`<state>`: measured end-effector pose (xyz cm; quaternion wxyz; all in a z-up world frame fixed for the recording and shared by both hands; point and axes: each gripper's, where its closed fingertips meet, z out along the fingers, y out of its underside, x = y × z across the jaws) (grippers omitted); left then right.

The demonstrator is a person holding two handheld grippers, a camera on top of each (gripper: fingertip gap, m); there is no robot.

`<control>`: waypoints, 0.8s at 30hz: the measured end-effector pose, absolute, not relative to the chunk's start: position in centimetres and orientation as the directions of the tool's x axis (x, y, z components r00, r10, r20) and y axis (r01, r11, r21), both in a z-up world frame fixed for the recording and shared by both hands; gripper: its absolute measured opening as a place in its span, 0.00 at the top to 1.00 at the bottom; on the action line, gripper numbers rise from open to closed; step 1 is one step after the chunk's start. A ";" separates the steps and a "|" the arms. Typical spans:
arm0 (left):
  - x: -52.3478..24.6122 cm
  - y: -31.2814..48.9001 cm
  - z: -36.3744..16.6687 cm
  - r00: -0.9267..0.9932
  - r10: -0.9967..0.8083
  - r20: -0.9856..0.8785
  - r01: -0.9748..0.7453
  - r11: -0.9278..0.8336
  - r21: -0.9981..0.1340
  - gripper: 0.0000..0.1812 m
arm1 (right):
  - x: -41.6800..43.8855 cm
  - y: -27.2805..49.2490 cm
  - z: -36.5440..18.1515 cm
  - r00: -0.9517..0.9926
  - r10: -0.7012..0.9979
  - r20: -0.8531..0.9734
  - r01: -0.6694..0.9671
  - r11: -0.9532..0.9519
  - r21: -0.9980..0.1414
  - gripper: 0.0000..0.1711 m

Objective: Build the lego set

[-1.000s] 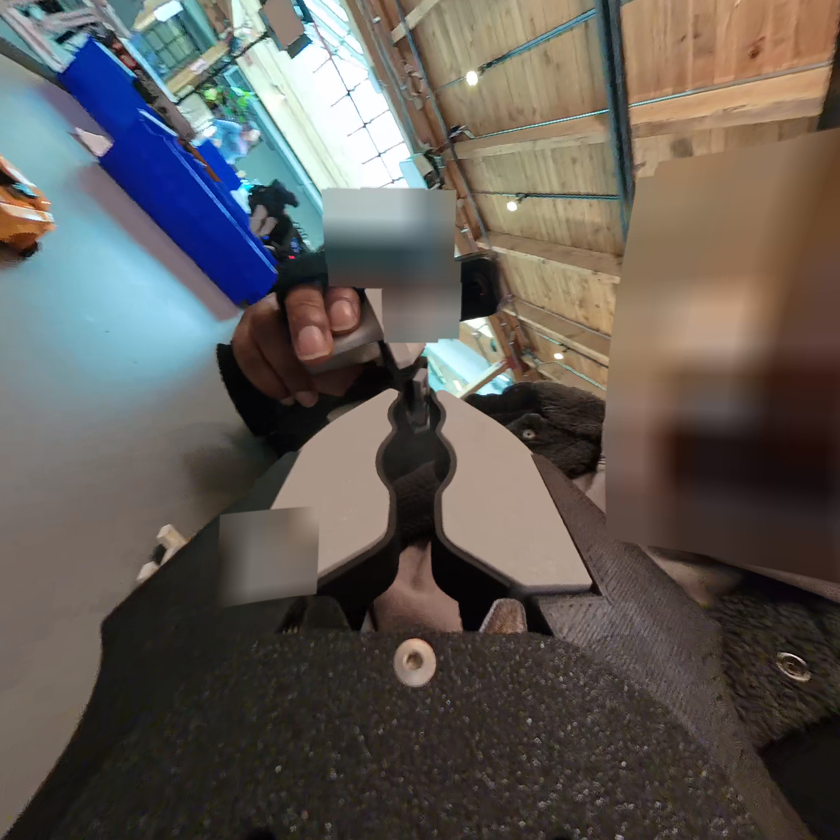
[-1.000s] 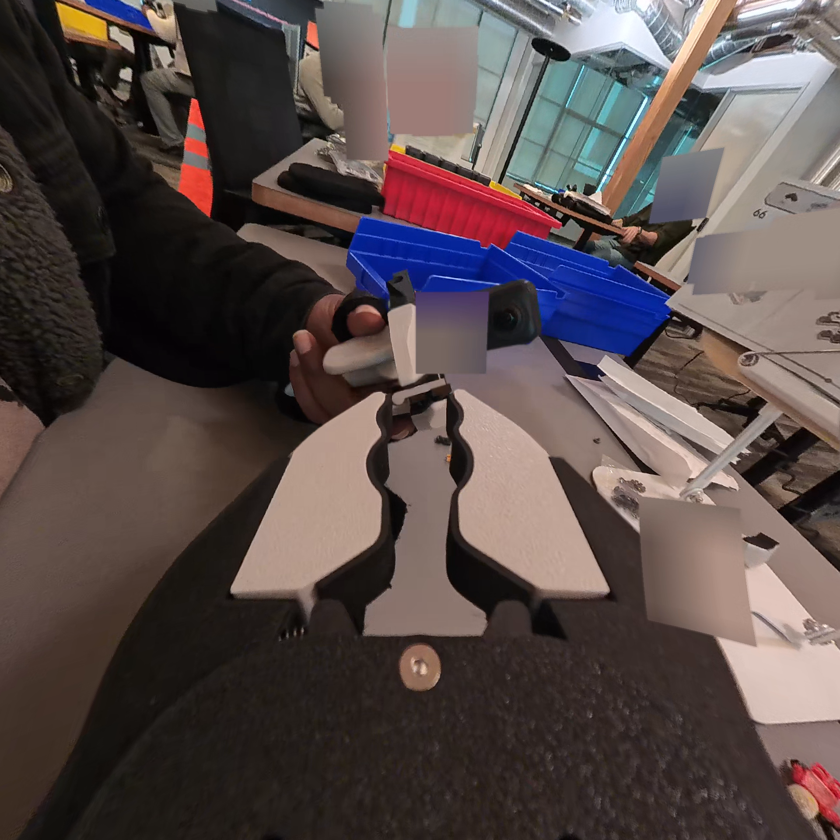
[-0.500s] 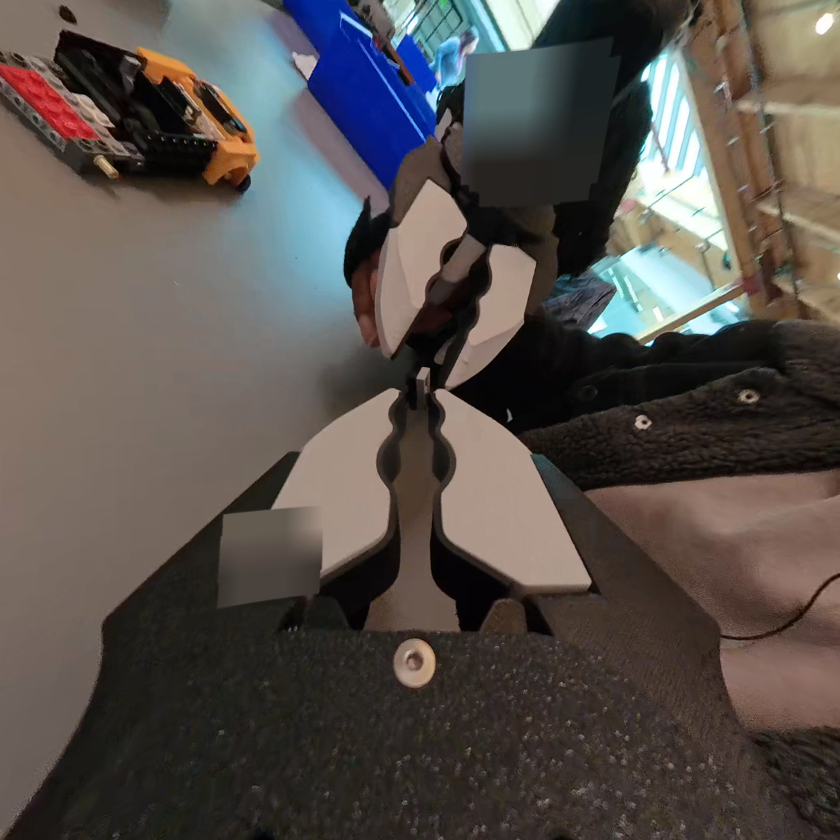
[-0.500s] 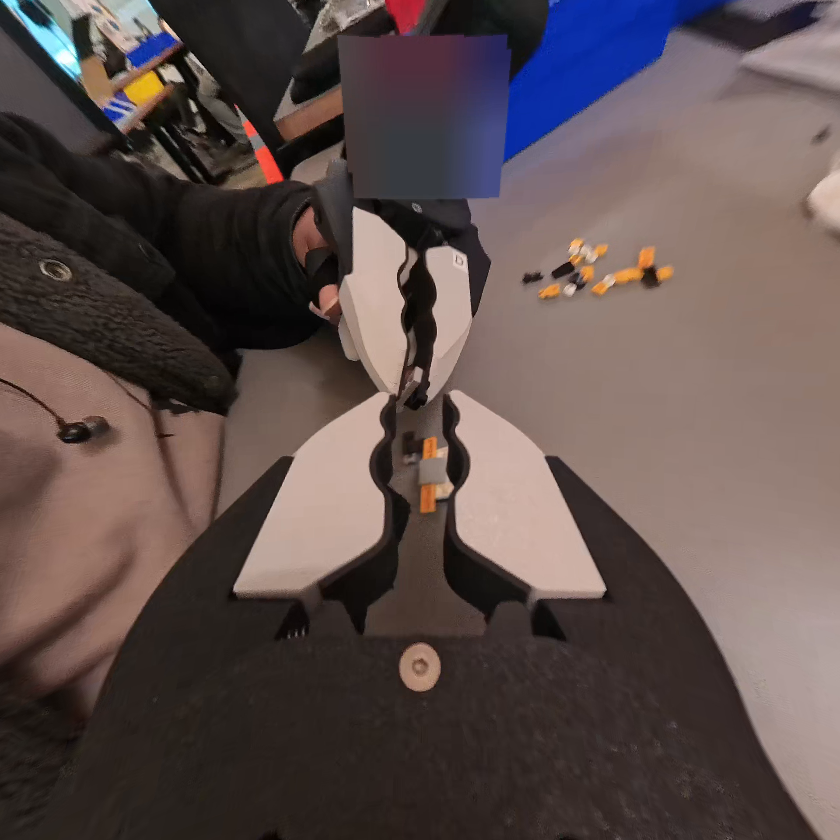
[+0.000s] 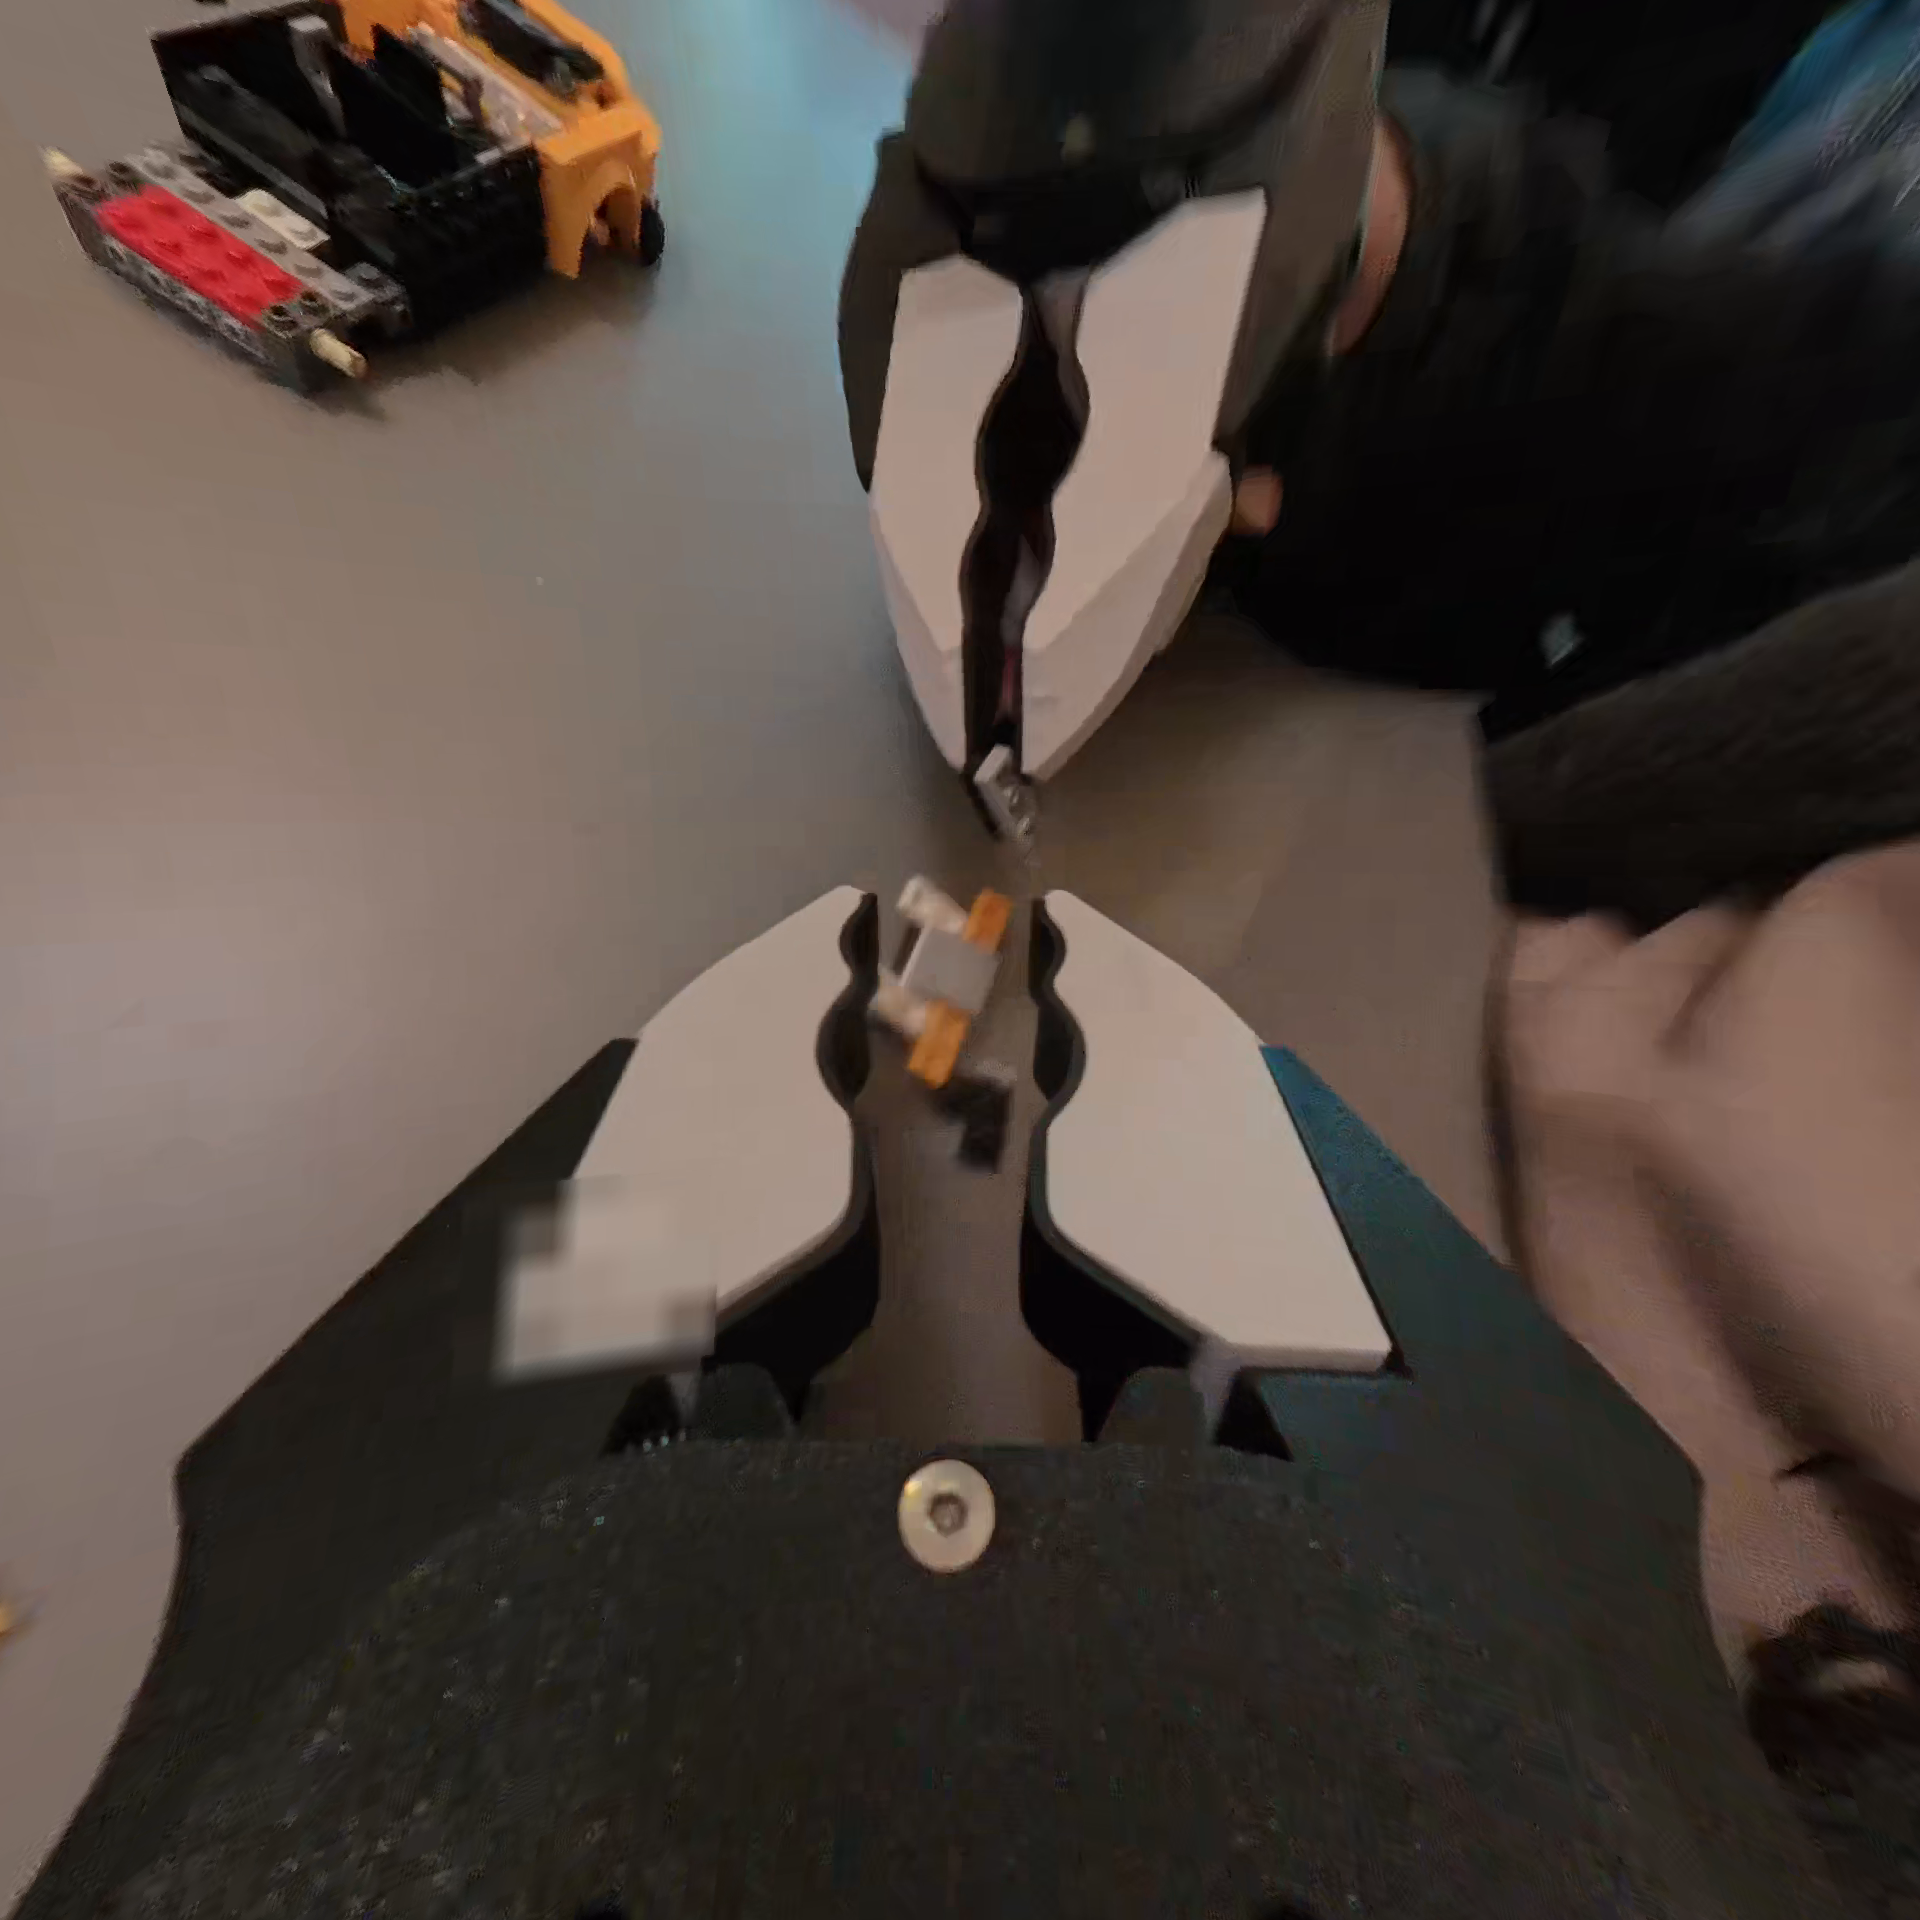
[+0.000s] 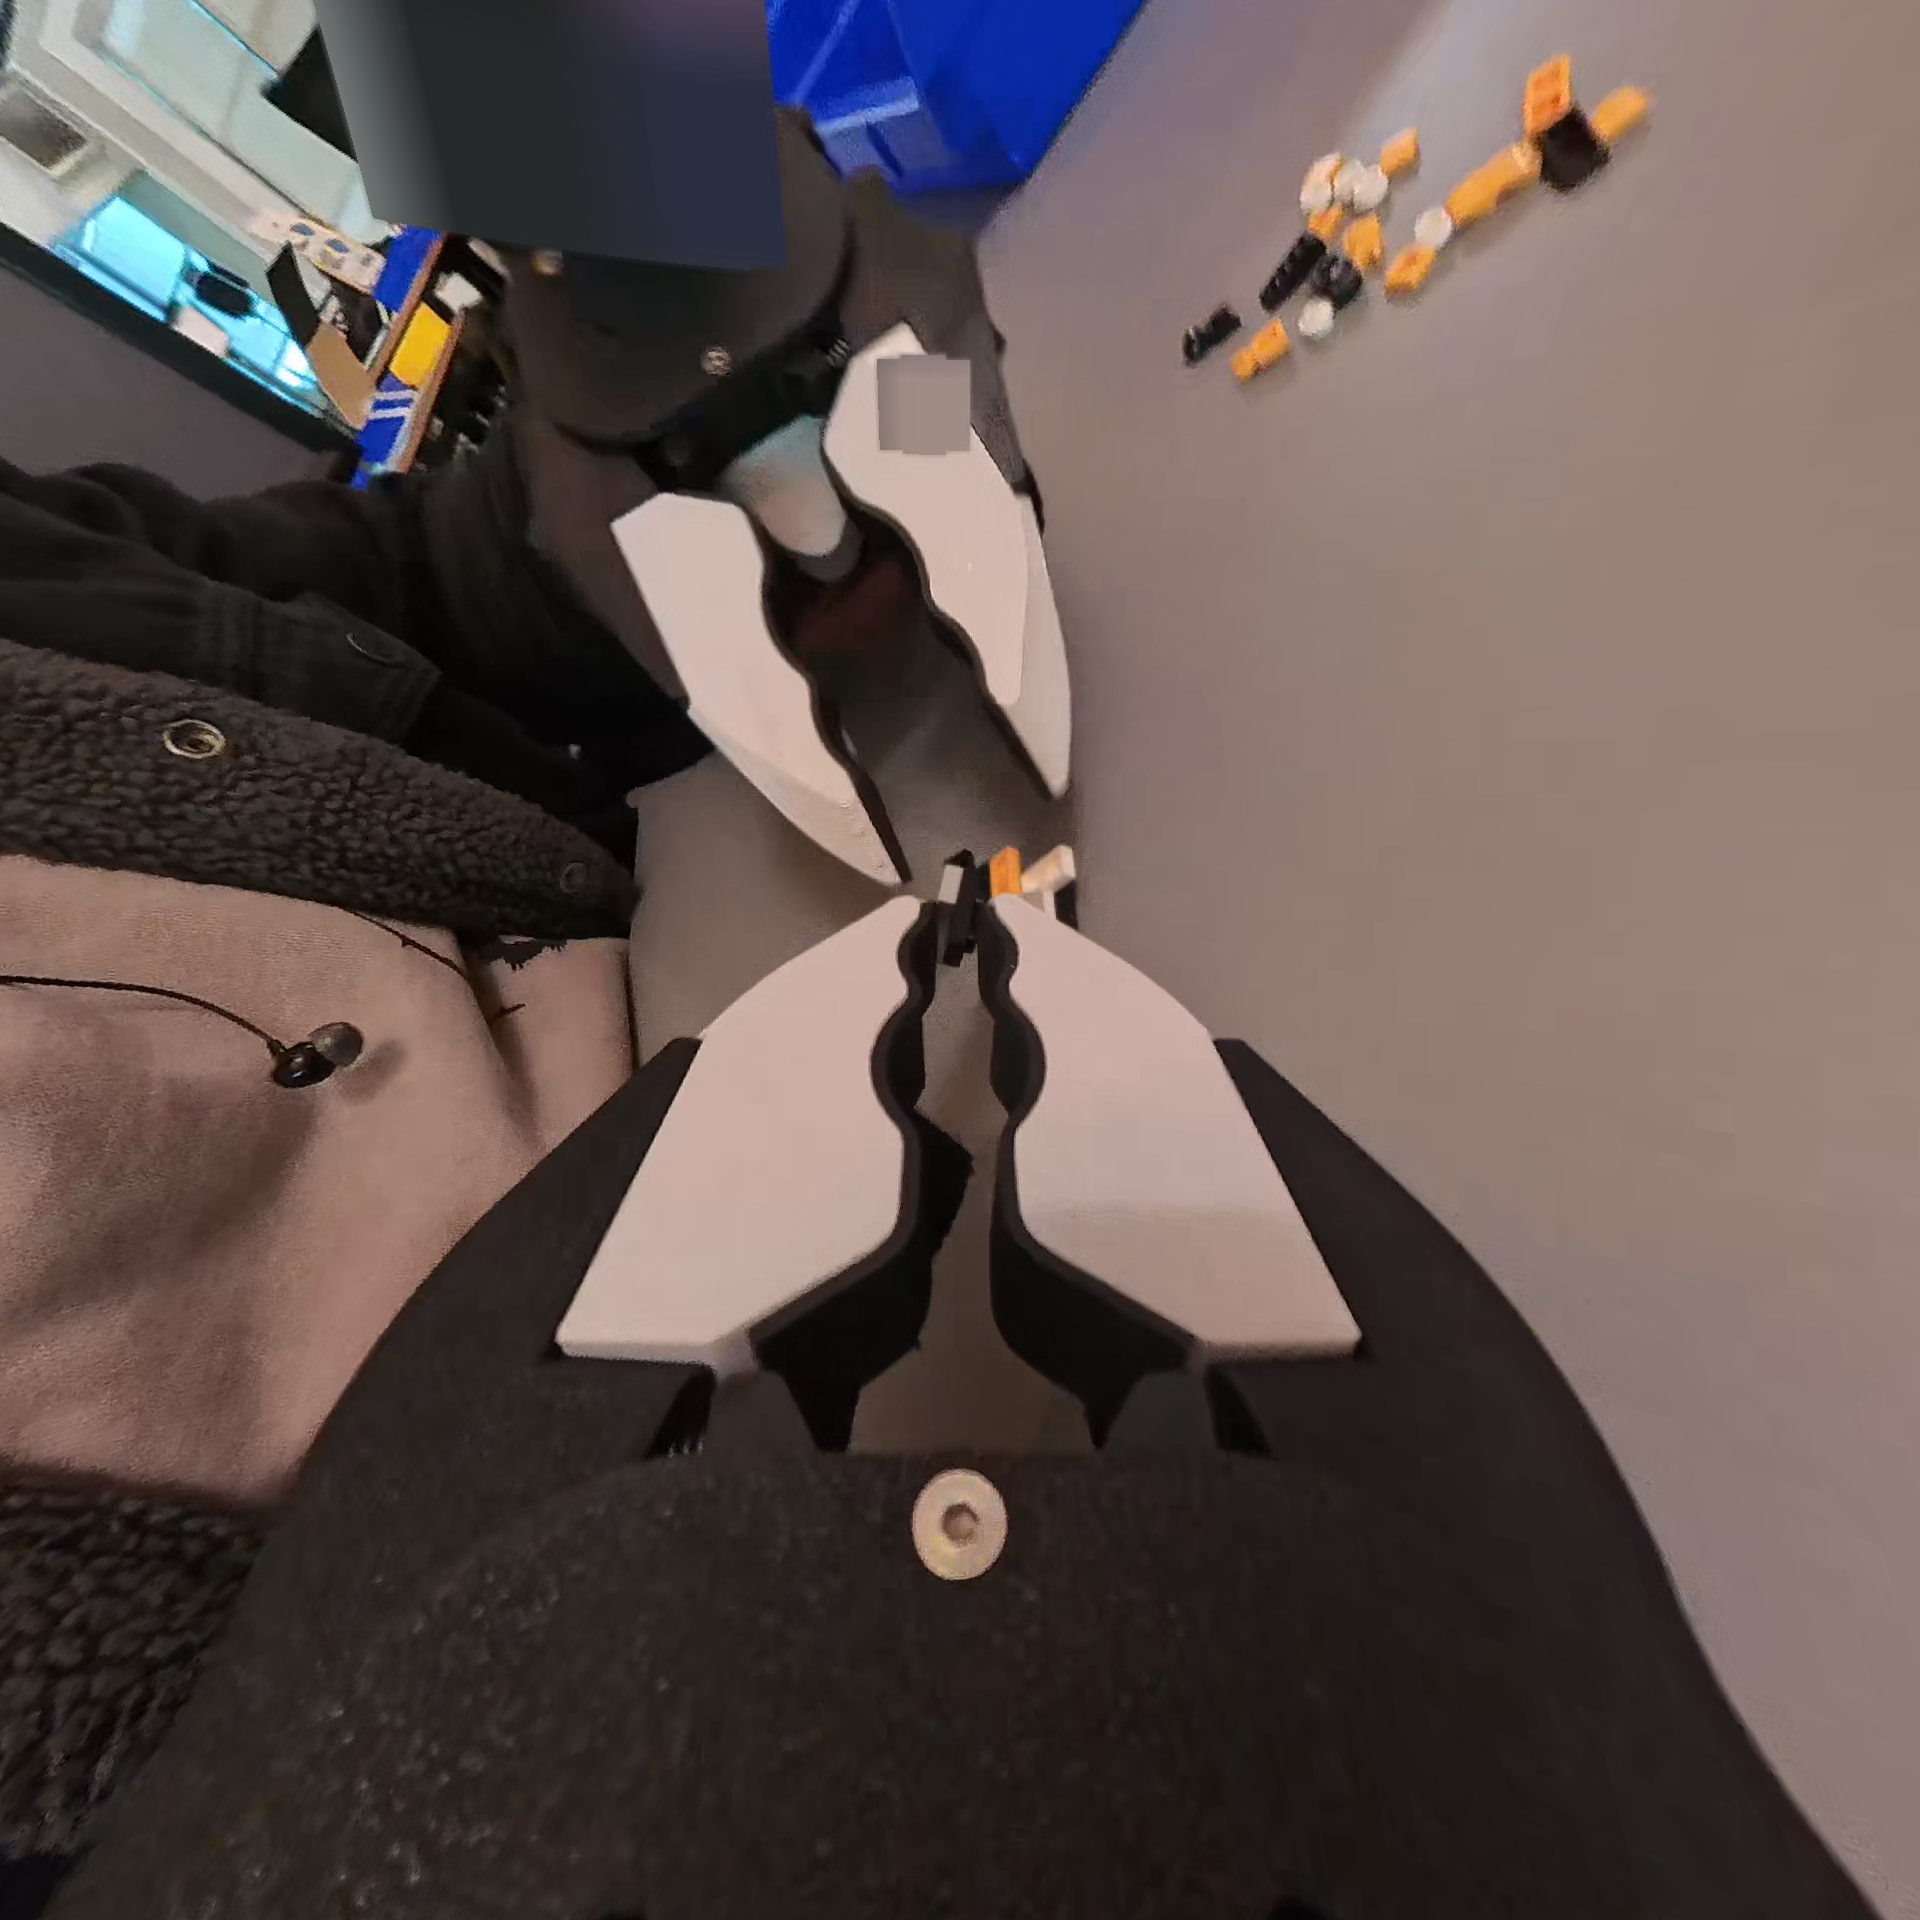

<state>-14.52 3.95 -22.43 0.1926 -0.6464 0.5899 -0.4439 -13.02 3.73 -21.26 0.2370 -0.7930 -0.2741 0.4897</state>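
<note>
Two grippers meet tip to tip over the grey worktop [image 5: 436, 727]. The right gripper [image 6: 958, 914] has its fingers drawn narrow, pinching a small grey-and-black lego plate [image 5: 1006, 792] at their very tips. The left gripper [image 5: 951, 904] has its fingers spread wide and holds nothing; between them, lying on the worktop, sits a little sub-assembly of grey, orange, white and black lego pieces [image 5: 948, 987].

That sub-assembly serves as the landmark. The pinched plate hangs just beyond its far end, near but apart. Well away to its far left stands the half-built orange-and-black lego car with a red plate [image 5: 343, 177]. In the right wrist view, a scatter of loose orange, white and black lego pieces [image 6: 1423, 208] lies well off to the sub-assembly's far right, with a blue plastic bin [image 6: 935, 94] behind.

The step in hand looks to be joining the plate to the sub-assembly. To do it well, the left fingers should likely close on the sub-assembly's sides first to steady it. The plate should then come down square over the studs and be pressed straight, since a tip grip may let it pivot.
</note>
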 end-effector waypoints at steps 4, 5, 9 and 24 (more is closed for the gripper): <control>-15.0 3.4 -24.4 -0.160 -0.972 0.173 -0.662 -0.025 -0.749 0.74 | -13.4 3.5 -22.6 0.389 0.639 -0.664 0.243 -0.766 -0.595 0.96; -15.0 3.2 -24.8 -0.173 -0.972 0.156 -0.674 0.001 -0.739 0.72 | -13.4 3.5 -22.9 0.392 0.633 -0.667 0.247 -0.771 -0.586 0.96; -14.8 3.0 -25.8 -0.197 -0.976 0.095 -0.694 0.070 -0.716 0.73 | -13.2 3.7 -23.3 0.403 0.614 -0.679 0.245 -0.787 -0.566 0.96; -14.3 3.6 -24.4 -0.230 -0.971 -0.058 -0.594 0.187 -0.782 0.85 | -13.0 3.9 -22.5 0.366 0.607 -0.706 0.193 -0.791 -0.580 0.96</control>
